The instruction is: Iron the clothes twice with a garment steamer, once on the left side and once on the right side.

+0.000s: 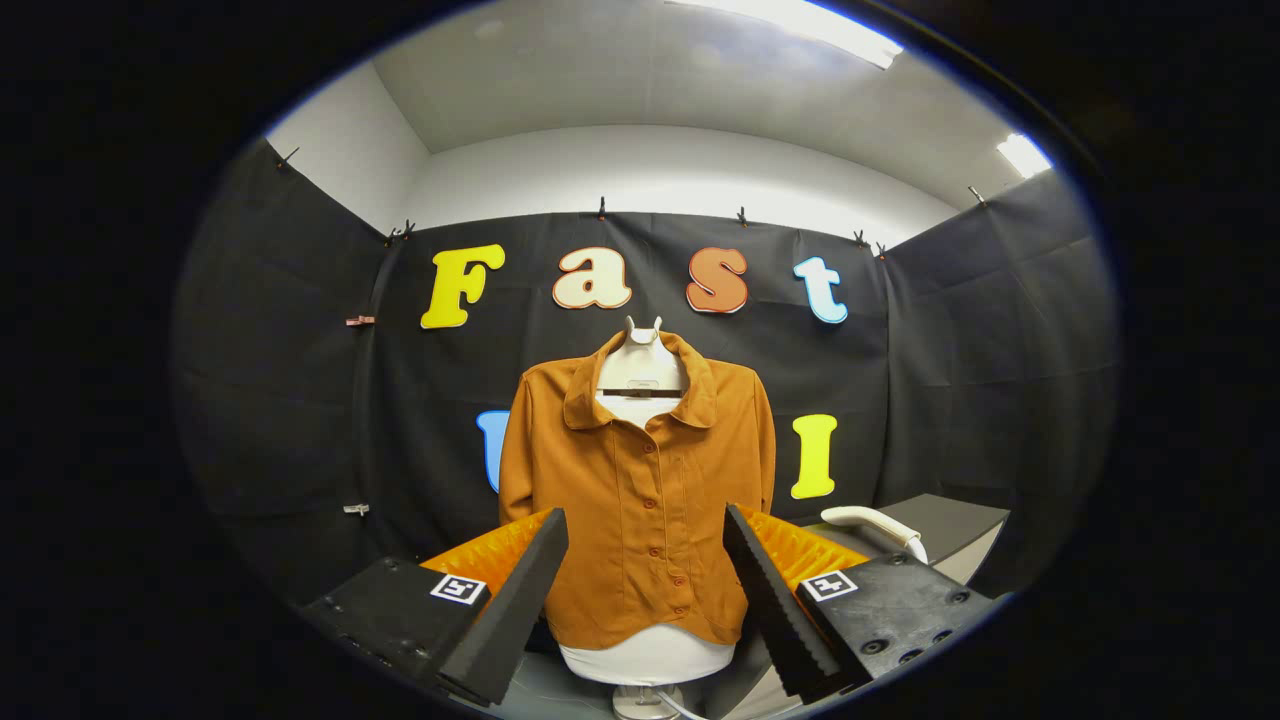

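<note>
Off to the right of the fingers, on a dark side table point(950, 520) against the booth wall, lies the white steamer point(880, 524). Its handle runs roughly sideways, one end curving down toward the gripper point(645, 560). The gripper's jaws stand wide apart and hold nothing. Straight ahead and beyond the fingers, framed in the gap between them, hangs the brown shirt point(640, 490), buttoned over a white dress form point(648, 660) on a stand. So the steamer lies to the side while the shirt lies dead ahead. The coming move likely calls for a turn rightward, with the fingers brought across the handle's long axis before any pass on the shirt.
</note>
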The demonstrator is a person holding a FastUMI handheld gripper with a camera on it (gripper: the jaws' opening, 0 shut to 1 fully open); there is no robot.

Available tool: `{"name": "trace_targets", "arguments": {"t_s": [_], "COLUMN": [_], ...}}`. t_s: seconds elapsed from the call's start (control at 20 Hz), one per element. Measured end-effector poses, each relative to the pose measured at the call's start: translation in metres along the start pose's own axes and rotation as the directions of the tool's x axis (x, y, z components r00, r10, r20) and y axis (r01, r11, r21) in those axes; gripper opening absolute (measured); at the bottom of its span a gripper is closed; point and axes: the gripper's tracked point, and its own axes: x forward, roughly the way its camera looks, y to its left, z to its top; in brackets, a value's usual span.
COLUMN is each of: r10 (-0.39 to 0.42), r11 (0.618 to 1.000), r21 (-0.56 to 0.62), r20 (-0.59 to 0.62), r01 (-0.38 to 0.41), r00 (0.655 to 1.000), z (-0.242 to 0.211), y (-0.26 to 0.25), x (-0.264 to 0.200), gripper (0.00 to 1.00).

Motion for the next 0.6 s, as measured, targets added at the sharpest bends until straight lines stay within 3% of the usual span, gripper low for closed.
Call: {"name": "trace_targets", "arguments": {"t_s": [0.6], "r10": [-0.078], "r11": [0.997], "r21": [0.011], "r20": [-0.019], "r01": [0.078], "r00": [0.997], "z": [-0.007], "y": [0.008], "x": [0.001], "gripper": [0.98]}}
